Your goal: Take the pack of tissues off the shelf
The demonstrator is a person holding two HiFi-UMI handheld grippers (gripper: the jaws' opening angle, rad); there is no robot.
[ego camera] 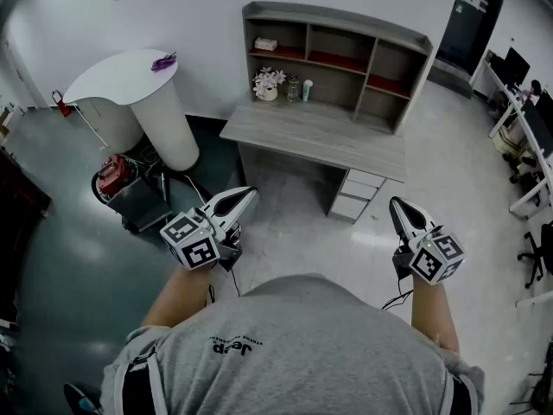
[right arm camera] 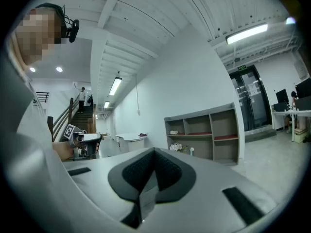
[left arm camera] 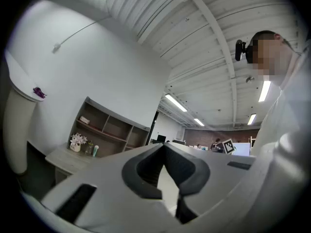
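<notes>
The person's grey-shirted back [ego camera: 294, 353] fills the bottom of the head view. Above it, at upper centre, a grey desk [ego camera: 320, 137] stands against the white wall and carries an open shelf [ego camera: 406, 76] with several compartments. A white round table [ego camera: 121, 76] sits at upper left.

The left gripper [ego camera: 251, 194] is at lower left and the right gripper [ego camera: 394, 203] at lower right, both well short of the desk and pointing toward it. Each gripper's own view shows its jaws pressed together at the tips, with nothing between them.

The pack of tissues [ego camera: 265, 44] lies in the shelf's upper left compartment, far from both grippers. Below it on the desk top stand a small pot of white flowers [ego camera: 267, 83] and a green bottle [ego camera: 307, 90].
</notes>
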